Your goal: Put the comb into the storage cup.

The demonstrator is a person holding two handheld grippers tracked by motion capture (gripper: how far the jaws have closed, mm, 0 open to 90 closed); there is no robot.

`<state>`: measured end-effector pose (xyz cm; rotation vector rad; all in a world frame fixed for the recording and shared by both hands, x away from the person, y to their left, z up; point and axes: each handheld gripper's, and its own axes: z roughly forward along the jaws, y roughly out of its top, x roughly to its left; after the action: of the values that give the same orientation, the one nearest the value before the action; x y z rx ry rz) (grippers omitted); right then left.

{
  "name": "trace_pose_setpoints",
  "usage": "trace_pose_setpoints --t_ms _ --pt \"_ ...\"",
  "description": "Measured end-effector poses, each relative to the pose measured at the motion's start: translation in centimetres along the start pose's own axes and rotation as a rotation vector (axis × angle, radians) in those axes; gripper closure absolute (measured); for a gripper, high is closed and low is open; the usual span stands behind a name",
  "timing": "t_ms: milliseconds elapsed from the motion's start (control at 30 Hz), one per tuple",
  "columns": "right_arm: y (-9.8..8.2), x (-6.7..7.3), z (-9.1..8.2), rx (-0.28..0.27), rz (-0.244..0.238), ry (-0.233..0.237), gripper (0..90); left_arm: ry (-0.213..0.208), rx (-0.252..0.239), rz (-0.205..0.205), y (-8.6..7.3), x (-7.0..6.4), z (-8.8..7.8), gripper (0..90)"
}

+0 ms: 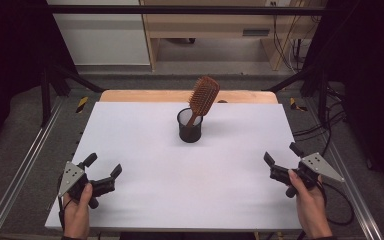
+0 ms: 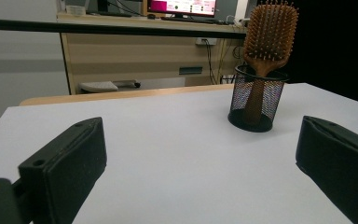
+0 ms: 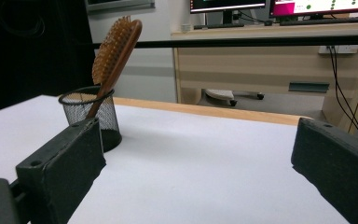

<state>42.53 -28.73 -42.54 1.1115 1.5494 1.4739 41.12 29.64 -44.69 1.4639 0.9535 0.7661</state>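
A brown wooden hairbrush (image 1: 203, 97) stands handle-down in a black mesh cup (image 1: 189, 126) near the far middle of the white table (image 1: 145, 175). The brush head leans up and to the right. My left gripper (image 1: 103, 165) rests near the front left corner, open, with nothing between its jaws. My right gripper (image 1: 282, 154) sits near the front right edge, also open and empty. From the left gripper view the hairbrush (image 2: 270, 35) and cup (image 2: 257, 100) are ahead to the right. In the right gripper view the hairbrush (image 3: 116, 51) and cup (image 3: 93, 116) stand ahead to the left.
A wooden strip (image 1: 187, 96) runs along the table's far edge. Beyond it stands a light wooden desk (image 1: 215, 30) with cables (image 1: 290, 47) hanging at its right. Metal rails (image 1: 20, 170) flank the table on both sides.
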Motion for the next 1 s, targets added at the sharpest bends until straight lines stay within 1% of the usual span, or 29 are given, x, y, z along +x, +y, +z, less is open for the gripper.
trace_pose_setpoints --t_ms 133,167,233,433,500,667,767,900,1000 --pt "-0.3 0.6 -0.2 0.003 -0.038 0.014 2.5 -0.006 0.005 -0.002 -0.1 0.0 0.1 1.9" --pt "-0.4 0.7 -0.2 0.003 -0.044 0.020 2.5 0.002 0.003 0.005 -0.1 0.0 0.0 2.0" --pt "-0.6 0.9 -0.3 0.003 -0.053 0.033 2.9 0.005 -0.004 0.006 -0.1 0.0 0.0 2.2" --pt "-1.0 1.5 -0.2 0.008 -0.061 0.061 2.7 0.006 -0.010 0.004 0.0 0.0 -0.1 2.3" --pt "-1.1 1.5 -0.2 0.011 -0.067 0.064 2.5 0.004 -0.011 0.005 0.0 0.0 -0.1 2.2" --pt "-1.4 1.5 -0.2 0.010 -0.062 0.070 2.3 0.002 -0.014 0.006 0.0 -0.1 -0.1 2.2" --pt "-1.6 1.6 -0.2 0.017 -0.067 0.073 2.2 -0.001 -0.017 0.008 0.1 -0.1 -0.2 2.2" --pt "-1.9 1.8 -0.1 0.023 -0.078 0.085 2.1 -0.005 -0.018 0.012 0.1 -0.2 -0.2 2.2" --pt "-2.2 2.0 -0.1 0.029 -0.074 0.096 2.1 -0.006 -0.018 0.012 0.1 -0.2 -0.2 2.2"
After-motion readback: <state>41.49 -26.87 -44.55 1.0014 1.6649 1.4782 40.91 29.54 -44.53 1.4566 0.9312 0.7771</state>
